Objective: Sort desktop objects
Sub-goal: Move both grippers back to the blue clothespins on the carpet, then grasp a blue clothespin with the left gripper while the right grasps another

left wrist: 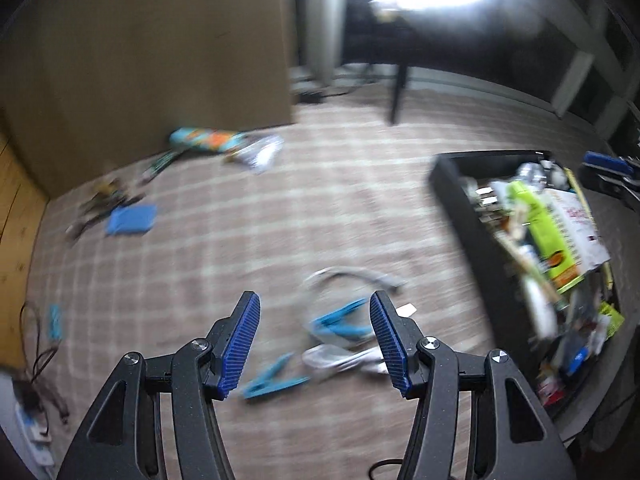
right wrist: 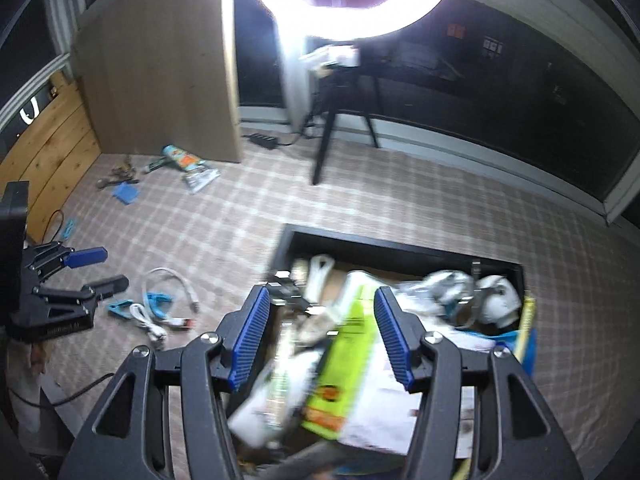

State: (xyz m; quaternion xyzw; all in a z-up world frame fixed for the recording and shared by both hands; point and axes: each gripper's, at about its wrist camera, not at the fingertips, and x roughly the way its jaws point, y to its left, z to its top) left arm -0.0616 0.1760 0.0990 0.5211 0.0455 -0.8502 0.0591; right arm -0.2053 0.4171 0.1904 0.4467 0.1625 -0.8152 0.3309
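Note:
My left gripper (left wrist: 314, 300) hangs open over the checked cloth (left wrist: 280, 208), nothing between its pads. Just beneath it lie two blue clothes pegs (left wrist: 276, 380) (left wrist: 340, 320) and a coiled white cable (left wrist: 352, 276), all blurred. My right gripper (right wrist: 322, 292) stands open above the black box (right wrist: 384, 246), which is crammed with several packets. A lime-green packet (right wrist: 344, 356) lies in the box below the right jaws, touching neither pad. The left gripper (right wrist: 116, 268) also shows at the left of the right wrist view, beside the pegs (right wrist: 158, 302).
Far back on the cloth lie a blue pad (right wrist: 126, 194), a colourful tube (right wrist: 182, 158), a silver packet (right wrist: 200, 178) and small dark tools (right wrist: 118, 176). A tall wooden panel (right wrist: 160, 72), a ring light (right wrist: 360, 0) on a tripod (right wrist: 324, 140) and a small blue clip (left wrist: 54, 320) are also there.

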